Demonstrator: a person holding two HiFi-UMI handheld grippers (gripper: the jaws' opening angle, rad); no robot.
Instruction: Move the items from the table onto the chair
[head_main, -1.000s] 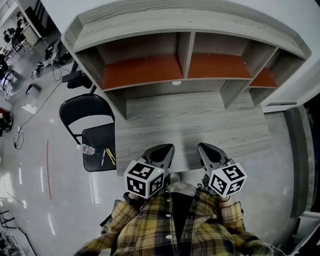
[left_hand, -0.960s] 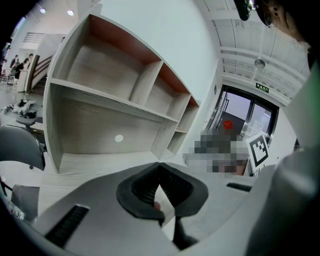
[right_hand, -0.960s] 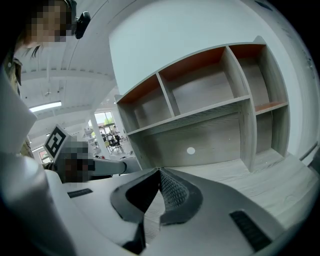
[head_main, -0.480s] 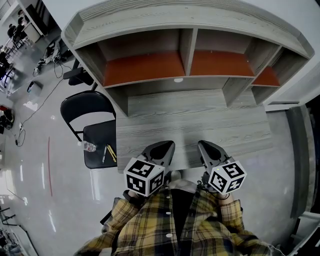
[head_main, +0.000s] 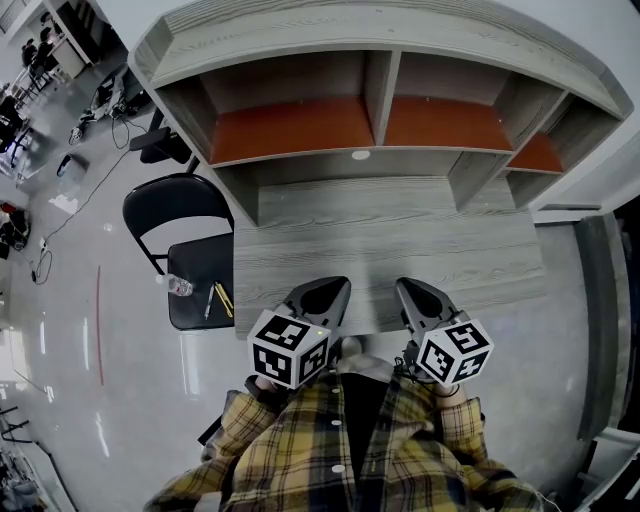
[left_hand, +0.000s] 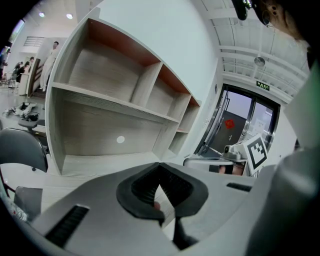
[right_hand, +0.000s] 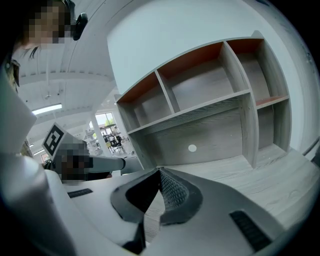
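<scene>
The black folding chair (head_main: 195, 262) stands left of the grey wooden table (head_main: 400, 230). On its seat lie a clear bottle (head_main: 178, 287), a pen (head_main: 208, 301) and a yellow pencil (head_main: 222, 297). The tabletop shows no loose items. My left gripper (head_main: 328, 291) and right gripper (head_main: 410, 292) rest side by side over the table's near edge, both shut with nothing between their jaws. The left gripper view shows its tips (left_hand: 160, 165) closed and the chair's back (left_hand: 22, 150) at the left. In the right gripper view the tips (right_hand: 160, 171) are closed too.
A hutch with several open compartments and orange-brown shelves (head_main: 370, 120) stands along the table's far side. Cables and gear lie on the shiny floor (head_main: 80, 150) beyond the chair. The person's plaid shirt (head_main: 340, 450) fills the bottom of the head view.
The head view has shifted slightly. Both grippers stay where they were, still shut.
</scene>
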